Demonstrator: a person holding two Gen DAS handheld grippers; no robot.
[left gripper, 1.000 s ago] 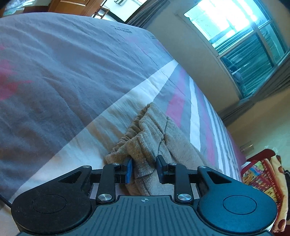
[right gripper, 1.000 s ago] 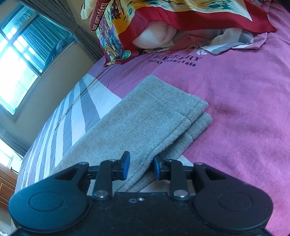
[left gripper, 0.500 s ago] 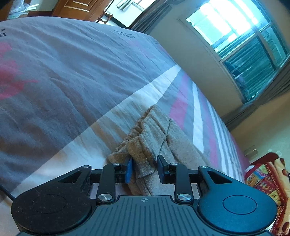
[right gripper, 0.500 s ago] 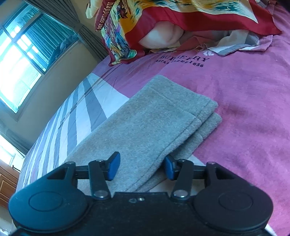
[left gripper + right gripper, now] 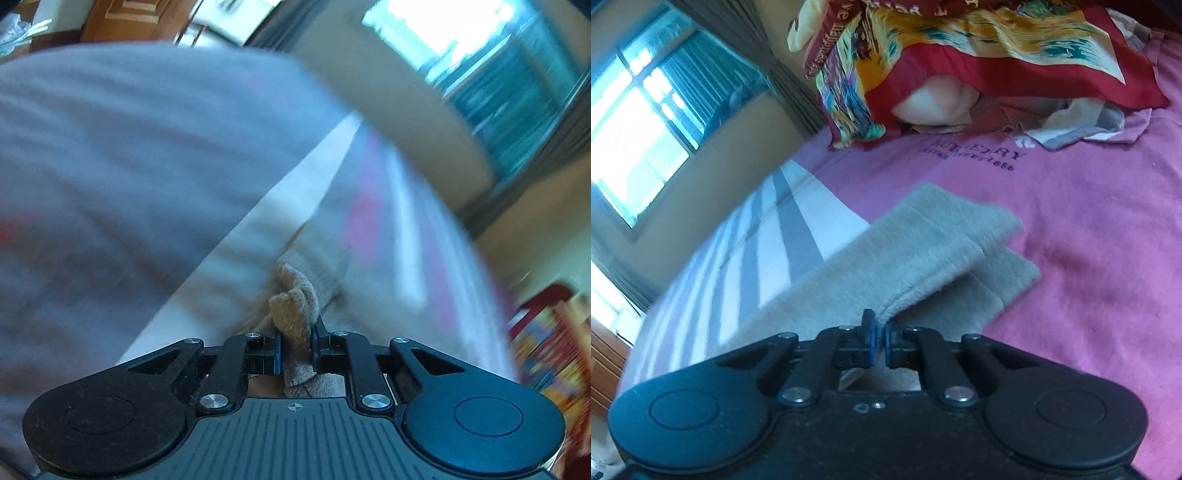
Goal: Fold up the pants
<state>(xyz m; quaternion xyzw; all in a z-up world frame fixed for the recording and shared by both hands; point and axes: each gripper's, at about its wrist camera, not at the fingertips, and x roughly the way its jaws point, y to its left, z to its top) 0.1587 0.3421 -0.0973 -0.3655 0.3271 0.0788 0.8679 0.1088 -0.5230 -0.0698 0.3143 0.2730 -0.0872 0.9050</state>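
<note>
The beige-grey pants (image 5: 923, 251) lie folded lengthwise on the bed, their two leg ends stacked on the pink part of the cover. My right gripper (image 5: 880, 341) is closing its jaws on the near edge of the upper leg, which rises to the blue pads. In the blurred left wrist view, the bunched waist end of the pants (image 5: 295, 291) stands up between the blue pads. My left gripper (image 5: 295, 343) is closing its jaws on that thick wad of cloth.
The bed cover (image 5: 110, 166) is grey, white and pink striped, and pink (image 5: 1089, 240) on the right gripper's side. A red and yellow patterned pillow (image 5: 960, 55) and loose cloths lie beyond the leg ends. A window (image 5: 639, 140) and wall run along the bed's far side.
Both grippers have closed on the pants: the left from slightly open around the waistband, the right from wide open over the leg edge. The left view has shifted and blurred, and the waist is bunched up.
</note>
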